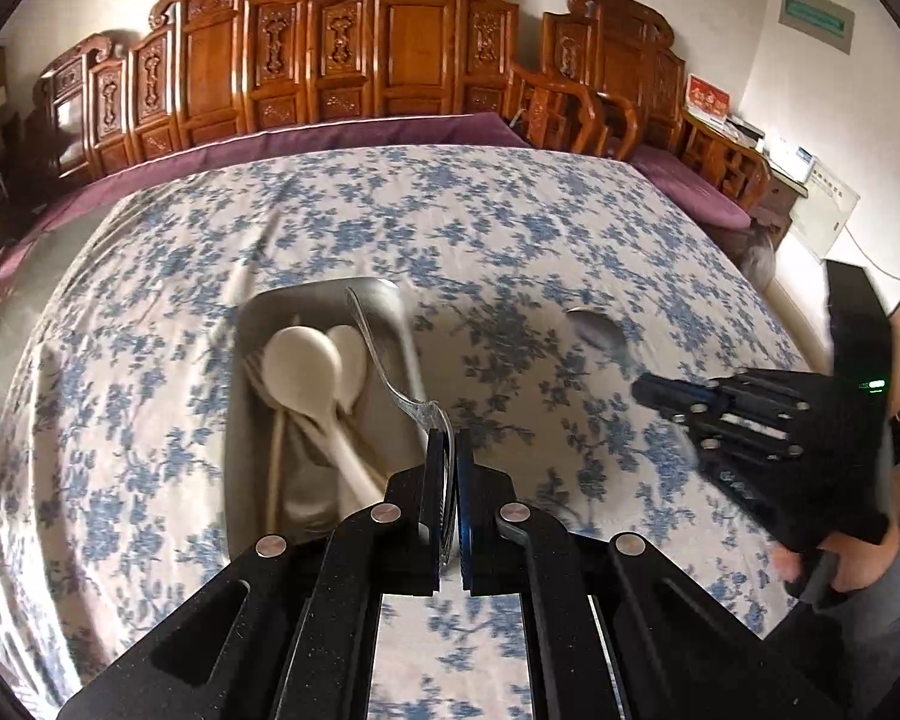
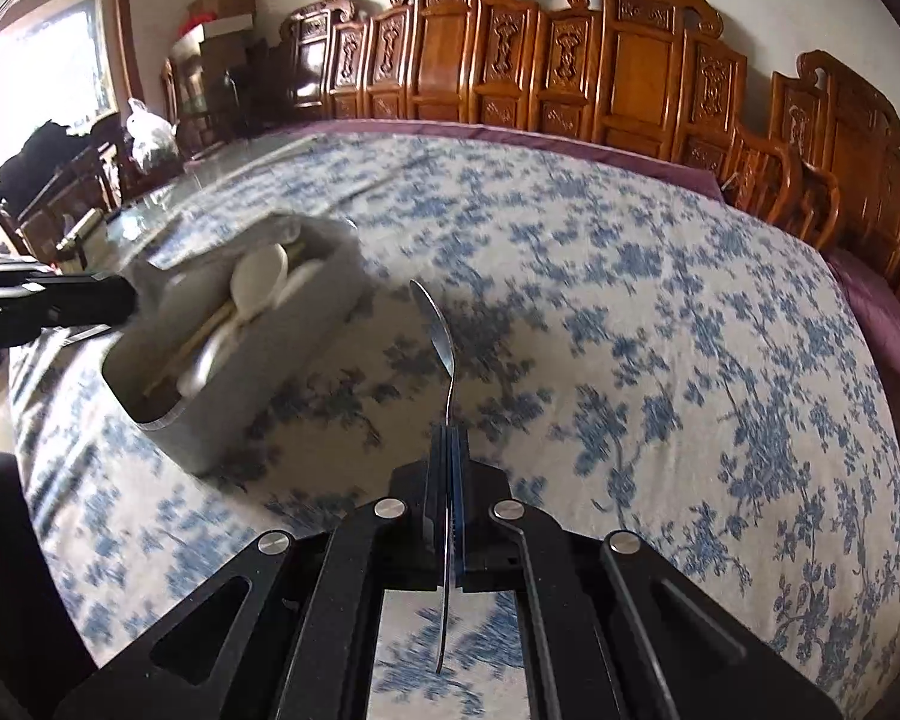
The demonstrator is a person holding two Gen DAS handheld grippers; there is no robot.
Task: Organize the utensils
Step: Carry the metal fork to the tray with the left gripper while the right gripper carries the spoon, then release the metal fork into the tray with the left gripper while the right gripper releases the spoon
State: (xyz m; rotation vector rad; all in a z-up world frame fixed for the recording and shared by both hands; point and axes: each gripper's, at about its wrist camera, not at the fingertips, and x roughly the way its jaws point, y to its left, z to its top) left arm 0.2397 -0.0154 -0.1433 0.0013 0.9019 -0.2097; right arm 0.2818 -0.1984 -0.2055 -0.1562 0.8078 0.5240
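My left gripper (image 1: 448, 441) is shut on a metal fork (image 1: 384, 354), holding it by the tine end, with the handle reaching out over the grey utensil box (image 1: 252, 372). The box holds white spoons (image 1: 306, 366), chopsticks and other utensils. My right gripper (image 2: 450, 438) is shut on a metal spoon (image 2: 437, 324), bowl pointing forward, held above the cloth to the right of the box (image 2: 258, 414). The right gripper also shows in the left wrist view (image 1: 645, 390), with the spoon's blurred bowl (image 1: 594, 327) ahead of it. The left gripper shows at the left edge of the right wrist view (image 2: 114, 300).
A table under a blue floral cloth (image 1: 510, 228) carries everything. Carved wooden chairs (image 1: 390, 42) line the far side along a purple cushion (image 1: 330, 141). A side cabinet with papers (image 1: 768, 150) stands at the right. Boxes and bags (image 2: 150, 132) sit at far left.
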